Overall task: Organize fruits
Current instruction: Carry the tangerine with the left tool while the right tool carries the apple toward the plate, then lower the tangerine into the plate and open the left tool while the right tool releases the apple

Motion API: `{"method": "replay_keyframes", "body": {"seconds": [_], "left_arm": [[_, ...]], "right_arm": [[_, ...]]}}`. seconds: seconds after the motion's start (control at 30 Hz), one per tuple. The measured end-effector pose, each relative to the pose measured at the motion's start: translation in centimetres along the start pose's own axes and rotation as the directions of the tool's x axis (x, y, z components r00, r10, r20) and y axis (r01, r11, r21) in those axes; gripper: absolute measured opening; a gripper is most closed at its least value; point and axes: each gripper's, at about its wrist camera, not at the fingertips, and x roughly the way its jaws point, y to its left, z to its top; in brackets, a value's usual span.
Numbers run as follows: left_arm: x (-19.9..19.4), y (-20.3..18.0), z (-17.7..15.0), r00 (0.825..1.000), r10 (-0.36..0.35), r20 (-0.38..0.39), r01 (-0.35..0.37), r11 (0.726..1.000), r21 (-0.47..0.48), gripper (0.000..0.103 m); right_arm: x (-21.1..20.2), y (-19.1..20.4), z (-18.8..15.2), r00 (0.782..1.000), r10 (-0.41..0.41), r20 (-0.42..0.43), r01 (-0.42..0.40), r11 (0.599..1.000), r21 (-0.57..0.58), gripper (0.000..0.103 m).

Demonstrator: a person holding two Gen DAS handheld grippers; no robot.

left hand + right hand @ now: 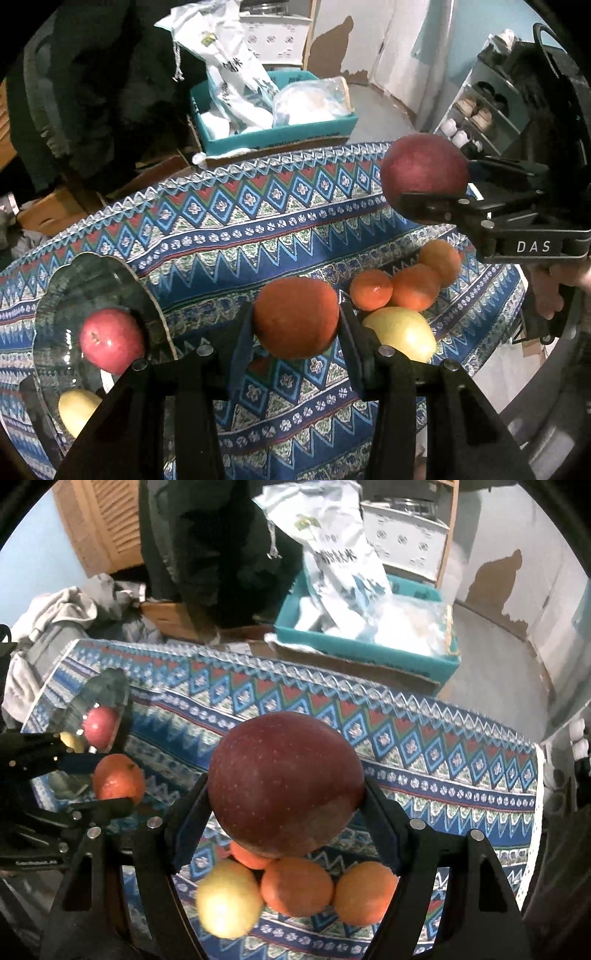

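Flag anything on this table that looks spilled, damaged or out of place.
Nothing spilled or damaged. The left tongs hold an orange and the right tongs a dark red apple. One oddity: loose fruit lies on the patterned cloth, not in the glass dish.

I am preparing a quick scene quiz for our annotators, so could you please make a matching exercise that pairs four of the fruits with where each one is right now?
Column one:
1. dark red apple
2. held orange
3. pinkish red apple
4. yellow fruit beside the oranges

Column two:
A. on the glass plate
B. between the fingers of the left hand-held gripper
C. on the patterned tablecloth
D. between the fingers of the right hand-held gripper

Pairs: 1-D, 2-B, 3-A, 4-C
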Motion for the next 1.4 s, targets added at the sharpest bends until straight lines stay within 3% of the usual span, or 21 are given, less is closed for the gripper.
{"method": "replay_keyframes", "body": {"seconds": [0.63,1.4], "left_arm": [[-5.4,4.5,-2.5,0.996,0.045,0.080,-0.039,0.996,-0.084,0.046],[-7.9,15.6,-5.8,0.983,0.152,0.106,-0.115,0.950,-0.291,0.046]], "right_arm": [[-1.6,7.5,3.2,0.996,0.078,0.043,-0.073,0.992,-0.106,0.077],[3.5,17.4,7.5,0.989,0.147,-0.032,-0.151,0.965,-0.215,0.077]]}}
